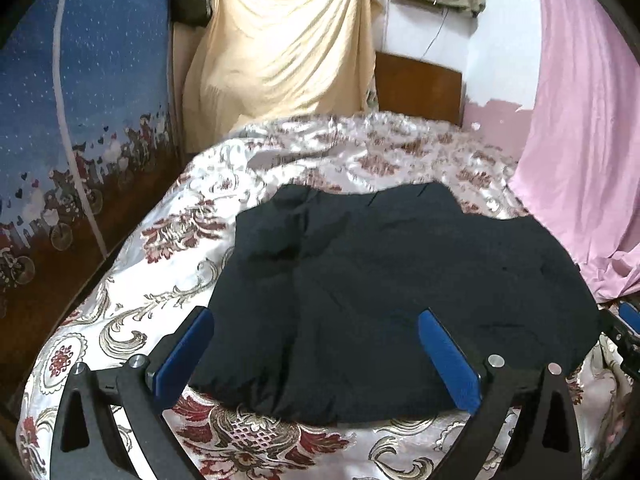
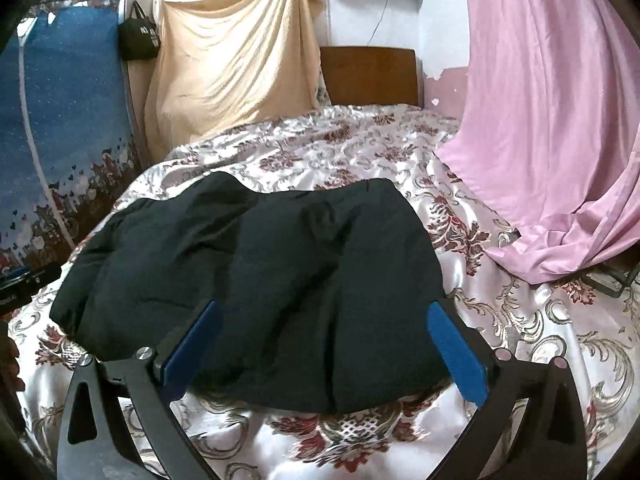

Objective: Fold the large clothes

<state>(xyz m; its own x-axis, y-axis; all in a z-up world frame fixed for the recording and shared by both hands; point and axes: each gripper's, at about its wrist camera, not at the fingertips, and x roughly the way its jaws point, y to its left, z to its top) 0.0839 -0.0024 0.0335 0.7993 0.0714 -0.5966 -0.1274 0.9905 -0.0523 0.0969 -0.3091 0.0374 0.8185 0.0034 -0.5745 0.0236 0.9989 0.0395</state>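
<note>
My left gripper (image 1: 316, 320) is hovering at the near edge of the garment (image 1: 400, 272), fingers spread wide, blue pads (image 1: 448, 364) showing on both, nothing between them. Whether the tips are touching the cloth, I cannot tell. At the far right of this view, part of my right gripper (image 1: 624, 328) is poking in beside the garment's right edge.

My right gripper (image 2: 324, 316) is likewise standing wide apart, pads (image 2: 456, 352) bare, gripping nothing, held over the garment's (image 2: 256, 256) near right part. A dark piece of the left gripper (image 2: 28, 280) is showing at the left edge of this view.

The garment is lying on the bedspread (image 1: 132, 312), black, puffy, bunched into a rough wide rectangle with soft ridges and creases running front to back. Its near hem is sitting just short of the bed's near edge, and a lumpy fold is rising at its far left corner.

The bedspread is shiny, pale, with red and gold floral scrolls. Beyond it a wooden headboard (image 1: 418, 84) is standing against the wall. A tan sheet (image 1: 288, 52) is hanging to the left of the headboard, with a black bag (image 1: 192, 0) beside it. A pink sheet (image 1: 584, 120) is draping down at the right onto the bed. A blue starry panel (image 1: 80, 100) is running along the left.
</note>
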